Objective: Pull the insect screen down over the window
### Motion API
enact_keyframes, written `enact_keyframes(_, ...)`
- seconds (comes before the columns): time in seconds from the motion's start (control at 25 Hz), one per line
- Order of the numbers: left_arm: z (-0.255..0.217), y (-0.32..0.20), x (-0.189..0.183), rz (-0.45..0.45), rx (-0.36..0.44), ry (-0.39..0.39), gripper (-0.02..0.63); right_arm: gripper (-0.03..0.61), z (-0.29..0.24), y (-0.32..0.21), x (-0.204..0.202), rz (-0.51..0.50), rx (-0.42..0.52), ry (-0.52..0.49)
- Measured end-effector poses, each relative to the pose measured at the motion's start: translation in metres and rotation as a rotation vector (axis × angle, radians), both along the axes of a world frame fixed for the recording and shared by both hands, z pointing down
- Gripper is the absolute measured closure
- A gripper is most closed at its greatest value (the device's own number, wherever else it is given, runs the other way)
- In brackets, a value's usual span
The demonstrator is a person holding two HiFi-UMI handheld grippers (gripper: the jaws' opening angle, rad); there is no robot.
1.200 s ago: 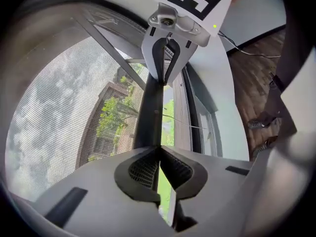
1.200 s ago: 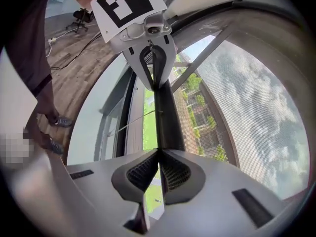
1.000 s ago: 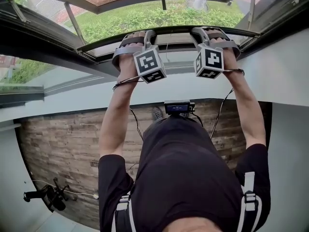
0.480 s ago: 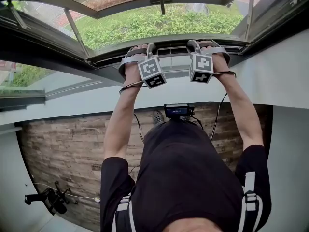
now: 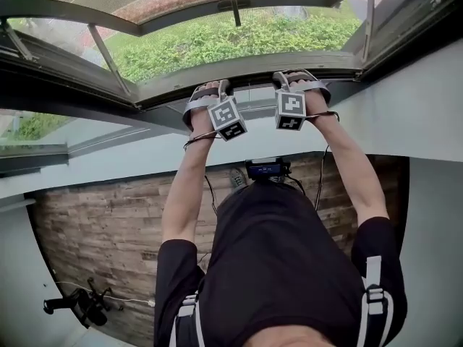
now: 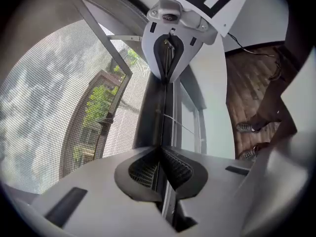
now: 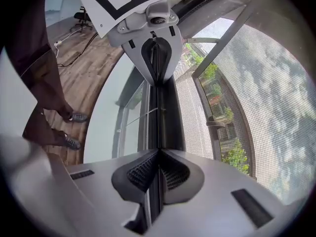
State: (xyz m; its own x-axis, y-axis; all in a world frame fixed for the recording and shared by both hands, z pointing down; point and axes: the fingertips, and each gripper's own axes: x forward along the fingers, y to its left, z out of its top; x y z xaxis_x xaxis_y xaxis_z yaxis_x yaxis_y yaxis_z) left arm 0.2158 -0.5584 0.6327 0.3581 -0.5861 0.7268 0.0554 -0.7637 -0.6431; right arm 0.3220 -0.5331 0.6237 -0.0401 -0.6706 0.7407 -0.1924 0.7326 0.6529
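Left claw (image 6: 160,154) and right claw (image 7: 158,157) each clamp narrowly on the insect screen's (image 6: 44,107) pull bar (image 6: 155,112). The pull-down looks under way; next calls for an even, level downward draw.

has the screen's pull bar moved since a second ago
Yes: the pull bar has come down in the head view, closer to the white sill beneath it.

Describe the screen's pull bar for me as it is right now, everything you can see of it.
The pull bar is a long, slim grey rail, metal by its look, darker in the gripper views. It runs level from side to side along the lower edge of the fine grey mesh, through which trees and buildings show. The left gripper and the right gripper each pinch its thin lip, side by side near its middle.
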Motion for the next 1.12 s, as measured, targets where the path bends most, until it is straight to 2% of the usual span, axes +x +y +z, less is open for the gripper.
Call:
enact_keyframes(0.16, 0.021, 0.001, -0.001, -0.007, -0.024, -0.004, 0.592, 0.558, 0.024, 0.002, 0.000, 0.006, -0.036, 0.003)
enact_keyframes(0.36, 0.027, -0.001, -0.002, -0.032, -0.041, 0.078, 0.591, 0.558, 0.027, -0.002, -0.004, 0.012, -0.022, -0.033)
enact_keyframes(0.52, 0.030, 0.003, -0.001, -0.034, -0.028, 0.061, 0.591, 0.558, 0.028, 0.003, -0.005, 0.011, -0.027, -0.043)
enact_keyframes(0.6, 0.031, 0.002, 0.001, -0.042, -0.035, 0.077, 0.591, 0.558, 0.032, 0.000, -0.002, 0.019, -0.016, -0.052)
enact_keyframes(0.72, 0.031, 0.004, 0.003, -0.029, -0.037, 0.056, 0.591, 0.558, 0.037, 0.001, 0.003, 0.014, -0.001, -0.023)
enact_keyframes(0.84, 0.028, 0.010, 0.002, -0.011, -0.049, 0.021, 0.591, 0.558, 0.033, 0.009, 0.002, 0.008, -0.043, 0.001)
enact_keyframes(0.96, 0.029, 0.006, 0.007, -0.006, -0.027, 0.078, 0.591, 0.560, 0.039, 0.002, 0.008, 0.064, 0.001, 0.027)
enact_keyframes(1.04, 0.032, 0.001, -0.006, -0.006, -0.015, 0.098, 0.592, 0.560, 0.047, -0.008, -0.001, 0.072, 0.041, 0.055)
enact_keyframes(1.12, 0.031, -0.005, -0.032, -0.040, -0.006, 0.069, 0.592, 0.560, 0.046, -0.017, -0.026, 0.021, 0.030, 0.041)
